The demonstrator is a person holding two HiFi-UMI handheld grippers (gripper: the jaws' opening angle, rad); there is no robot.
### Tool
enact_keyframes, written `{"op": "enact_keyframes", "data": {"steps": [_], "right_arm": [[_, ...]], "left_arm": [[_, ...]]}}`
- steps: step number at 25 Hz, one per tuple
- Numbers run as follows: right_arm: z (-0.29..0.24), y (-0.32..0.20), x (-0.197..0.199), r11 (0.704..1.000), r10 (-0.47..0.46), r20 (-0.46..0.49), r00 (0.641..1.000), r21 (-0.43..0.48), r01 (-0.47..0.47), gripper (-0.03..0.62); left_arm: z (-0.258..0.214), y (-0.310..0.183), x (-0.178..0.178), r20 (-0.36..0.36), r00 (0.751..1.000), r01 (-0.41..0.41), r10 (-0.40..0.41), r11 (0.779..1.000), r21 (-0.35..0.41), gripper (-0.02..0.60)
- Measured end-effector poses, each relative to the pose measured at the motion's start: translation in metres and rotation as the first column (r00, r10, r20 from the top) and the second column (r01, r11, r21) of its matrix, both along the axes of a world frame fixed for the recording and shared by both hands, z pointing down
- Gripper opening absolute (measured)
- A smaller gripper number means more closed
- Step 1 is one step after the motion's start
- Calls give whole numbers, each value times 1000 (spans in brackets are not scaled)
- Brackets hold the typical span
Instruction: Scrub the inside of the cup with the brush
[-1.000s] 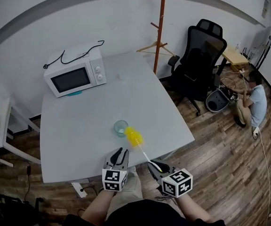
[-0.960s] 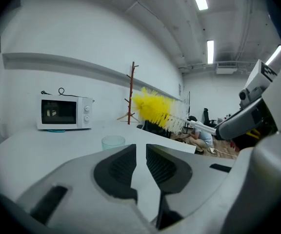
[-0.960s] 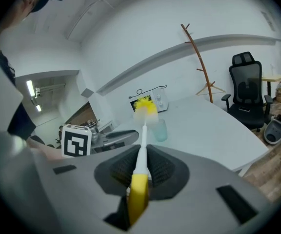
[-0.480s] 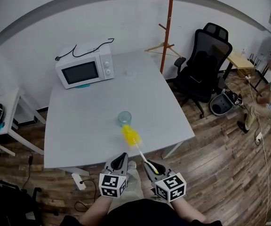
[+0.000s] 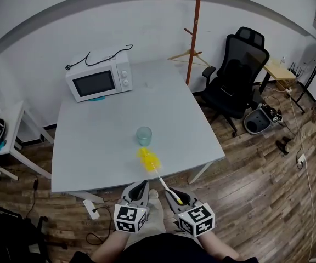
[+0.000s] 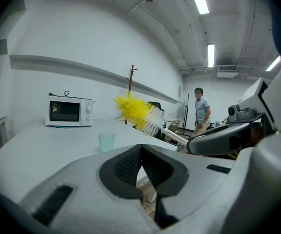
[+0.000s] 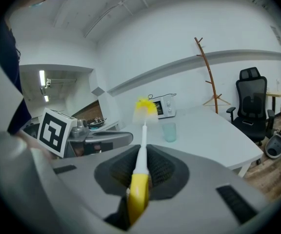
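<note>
Left tongs (image 6: 141, 148): jaws together, nothing between them. They are empty and hang off the near edge of the surface (image 5: 92, 147), just left of the right tongs.

Right tongs (image 7: 143, 149): clamped on the brush (image 5: 157, 174). The pads press the white shaft just ahead of the yellow grip end, which runs back between the jaws. The shaft points forward and up from the jaws, angled toward the left tongs' side.

Brush head: yellow and white bristles, in the air ahead of both tongs, over the front strip of the surface. In the left gripper view it crosses from the right, above and beyond the jaw tips.

Cup (image 5: 144, 135): pale green, translucent, upright on the surface. It is straight ahead of the left tongs and ahead-left of the right tongs, well apart from both. The brush head sits between the tongs and the cup, near the cup on the tongs' side and not inside it. Can't tell from these views whether the bristles touch the rim.

Further out:
- white microwave (image 5: 99, 80) at the far-left corner of the surface, a black cord on top of it
- orange coat stand (image 5: 193, 32) beyond the far edge, ahead-right of the tongs
- black office chair (image 5: 237, 64) on the wood floor, far right
- a person (image 6: 201, 111) standing well off to the right
</note>
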State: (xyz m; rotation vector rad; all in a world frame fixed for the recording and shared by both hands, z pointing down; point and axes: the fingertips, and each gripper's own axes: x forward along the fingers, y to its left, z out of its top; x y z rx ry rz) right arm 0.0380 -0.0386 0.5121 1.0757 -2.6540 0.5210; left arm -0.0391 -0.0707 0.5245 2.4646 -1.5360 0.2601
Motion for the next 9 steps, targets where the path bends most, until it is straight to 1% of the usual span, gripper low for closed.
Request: {"op": "enact_keyframes", "data": {"steps": [4, 9], "right_arm": [[-2, 7, -3, 1000, -17, -6, 1000, 3, 17, 51], [-2, 9, -5, 1000, -18, -8, 1000, -2, 18, 51]], "left_arm": [[-5, 6, 4, 0, 1000, -3, 3, 1000, 10, 17], [-6, 12, 0, -3, 1000, -3, 3, 1000, 7, 17]]}}
